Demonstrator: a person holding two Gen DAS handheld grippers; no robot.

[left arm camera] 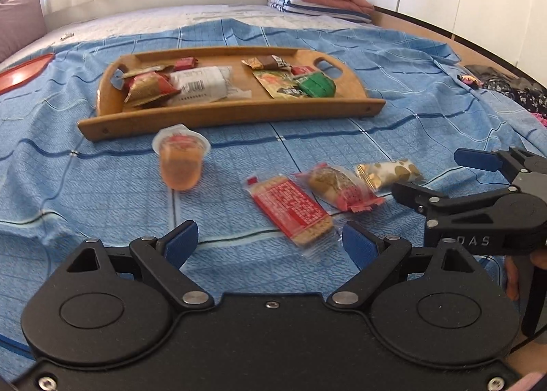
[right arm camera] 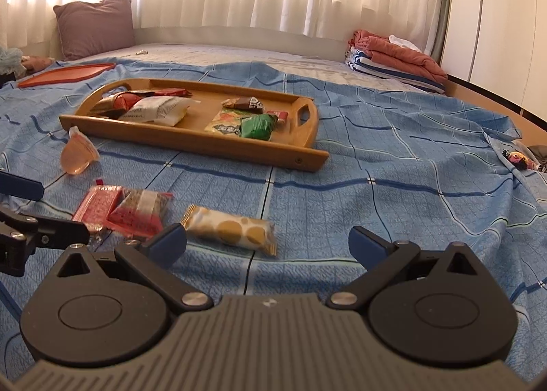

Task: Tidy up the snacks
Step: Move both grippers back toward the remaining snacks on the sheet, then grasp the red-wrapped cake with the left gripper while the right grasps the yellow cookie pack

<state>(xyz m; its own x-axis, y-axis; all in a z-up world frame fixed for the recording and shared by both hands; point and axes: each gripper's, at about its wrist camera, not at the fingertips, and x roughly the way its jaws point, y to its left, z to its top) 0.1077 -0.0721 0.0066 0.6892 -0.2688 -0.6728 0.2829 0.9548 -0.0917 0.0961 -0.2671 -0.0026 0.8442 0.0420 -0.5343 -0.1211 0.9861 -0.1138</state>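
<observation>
Ahead of both grippers, on the blue checked bedcover (right arm camera: 376, 165), sits the shallow wooden tray with cut-out handles (right arm camera: 309, 155), already partly filled: a white wrapped snack, red and gold packets and a brown bar at one end, a green packet and an orange-yellow sachet at the other. Judged from that, roughly half the sorting is done.

Four snacks remain on the cloth, nearer than the tray. Just beyond the left gripper (left arm camera: 270, 240) lies the red flat cracker packet (left arm camera: 290, 209), its near end close to the right-hand pad; the clear wrapper with a red end (left arm camera: 336, 189) touches it, and the orange jelly cup with a foil lid (left arm camera: 179, 161) stands further off to the left. Directly in front of the right gripper (right arm camera: 268, 242) lies the cream wrapper with gold dots (right arm camera: 230, 230).

Both grippers stand released, jaws spread wide with nothing between the pads. Each seems poised over its nearest packet, though neither touches one yet.
</observation>
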